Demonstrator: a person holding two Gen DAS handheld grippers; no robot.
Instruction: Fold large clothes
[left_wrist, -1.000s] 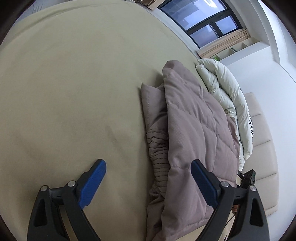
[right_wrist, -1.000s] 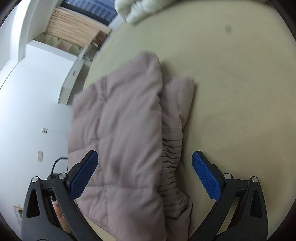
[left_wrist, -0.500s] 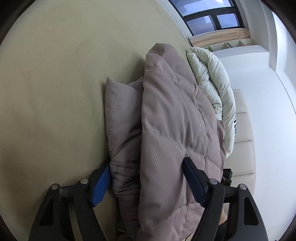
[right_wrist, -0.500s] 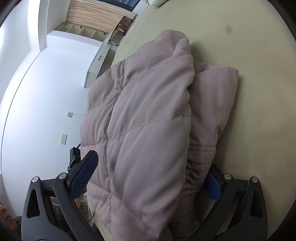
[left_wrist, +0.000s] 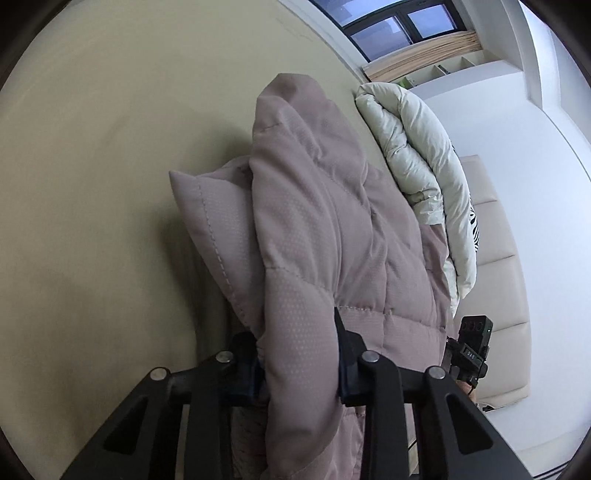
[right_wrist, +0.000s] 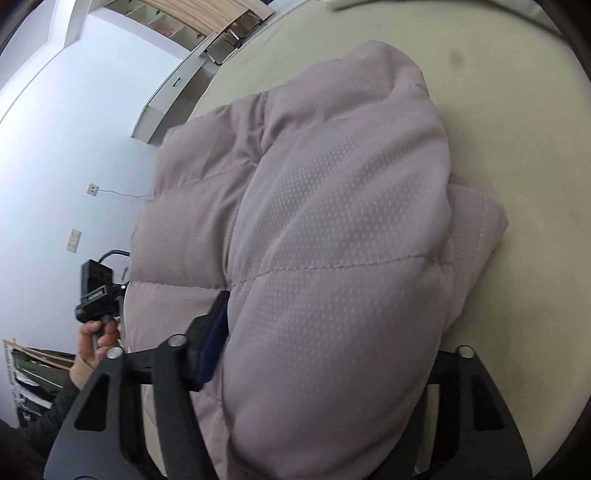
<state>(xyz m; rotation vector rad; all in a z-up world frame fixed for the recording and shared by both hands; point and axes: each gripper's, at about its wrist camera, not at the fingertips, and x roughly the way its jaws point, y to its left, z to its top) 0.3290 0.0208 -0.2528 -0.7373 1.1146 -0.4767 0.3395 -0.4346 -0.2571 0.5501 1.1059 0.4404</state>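
Observation:
A dusty-pink puffer jacket (left_wrist: 314, 221) lies folded in a thick bundle on a beige bed sheet (left_wrist: 92, 166). My left gripper (left_wrist: 299, 354) is at its near edge. Its jaws are closing, and a padded fold bulges between the blue pads (left_wrist: 341, 354), which press into it. In the right wrist view the same jacket (right_wrist: 332, 221) fills the middle. My right gripper (right_wrist: 332, 332) is closing too, with a fat fold between its jaws. Its left pad (right_wrist: 212, 332) presses into the fabric; the other pad is hidden under the jacket.
A cream duvet (left_wrist: 417, 155) is rolled up just beyond the jacket, against a padded beige headboard (left_wrist: 495, 288). A person's hand (right_wrist: 96, 339) holds the other gripper's handle at the jacket's far side. White wall with sockets (right_wrist: 74, 240) and shelves (right_wrist: 207, 48) lie beyond the bed.
Both grippers have moved forward from beside the jacket onto its near edge. Their jaws went from wide open to squeezing folds of the fabric, which now bunches up higher.

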